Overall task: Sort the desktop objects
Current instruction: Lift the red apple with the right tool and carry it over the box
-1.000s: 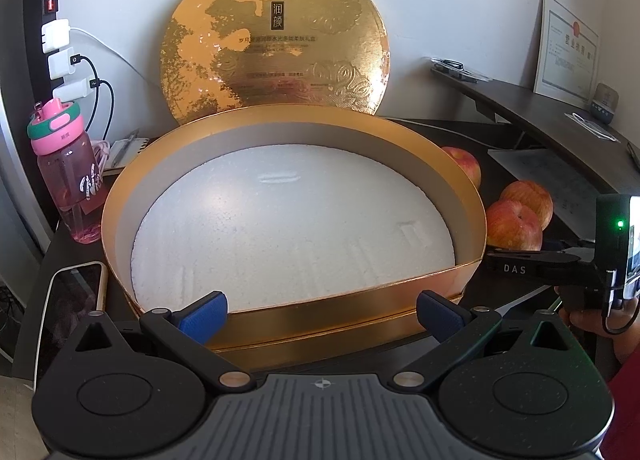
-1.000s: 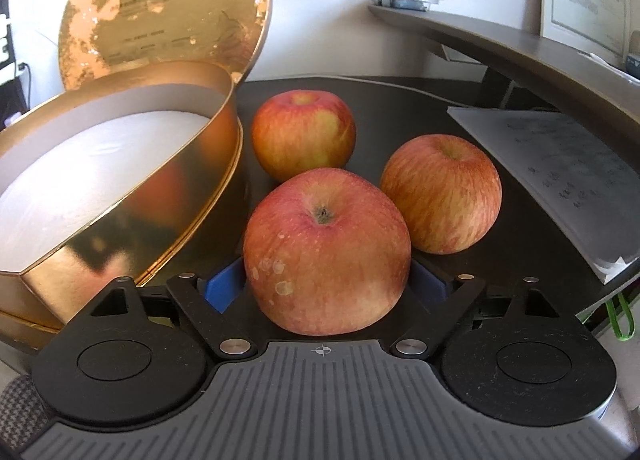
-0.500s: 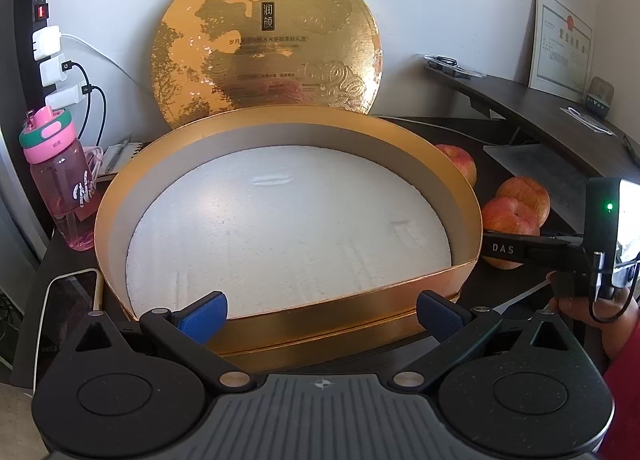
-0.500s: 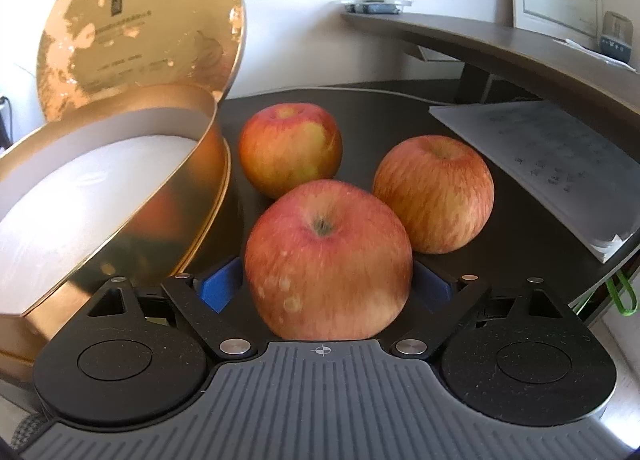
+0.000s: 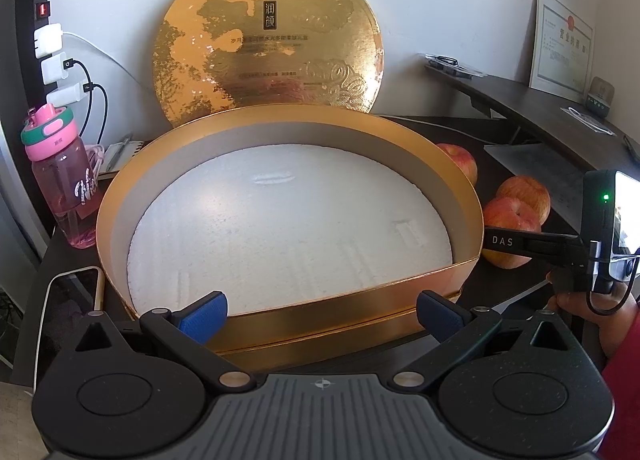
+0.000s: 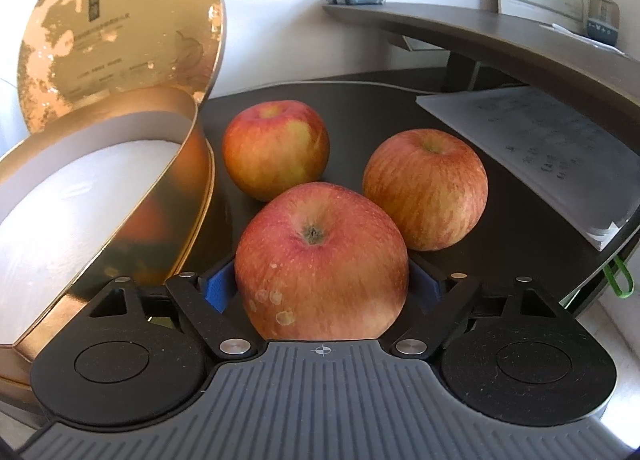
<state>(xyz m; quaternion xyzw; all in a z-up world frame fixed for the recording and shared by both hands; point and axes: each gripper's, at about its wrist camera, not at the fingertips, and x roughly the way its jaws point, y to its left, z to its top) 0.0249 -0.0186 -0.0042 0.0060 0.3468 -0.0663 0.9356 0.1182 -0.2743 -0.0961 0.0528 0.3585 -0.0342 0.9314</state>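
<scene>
Three red apples lie on the dark desk to the right of a round gold box (image 5: 280,324) lined with white foam (image 5: 288,220). My right gripper (image 6: 322,284) has just been closing, and its blue pads now press both sides of the nearest apple (image 6: 320,260). The other two apples (image 6: 276,148) (image 6: 426,188) sit free behind it. In the left wrist view one of the right gripper's fingers (image 5: 504,241) crosses the held apple (image 5: 508,220). My left gripper (image 5: 320,312) stands open at the box's near rim, nothing between its pads.
The gold lid (image 5: 268,44) leans on the wall behind the box. A pink bottle (image 5: 60,180) and a phone (image 5: 72,300) are to the box's left. Papers (image 6: 540,148) lie right of the apples, under a raised shelf (image 6: 480,32). A person's hand (image 5: 580,300) holds the right gripper.
The right gripper's jaws have drawn in onto the nearest apple, and that gripper has rolled a little. The left gripper and the box have stayed put.
</scene>
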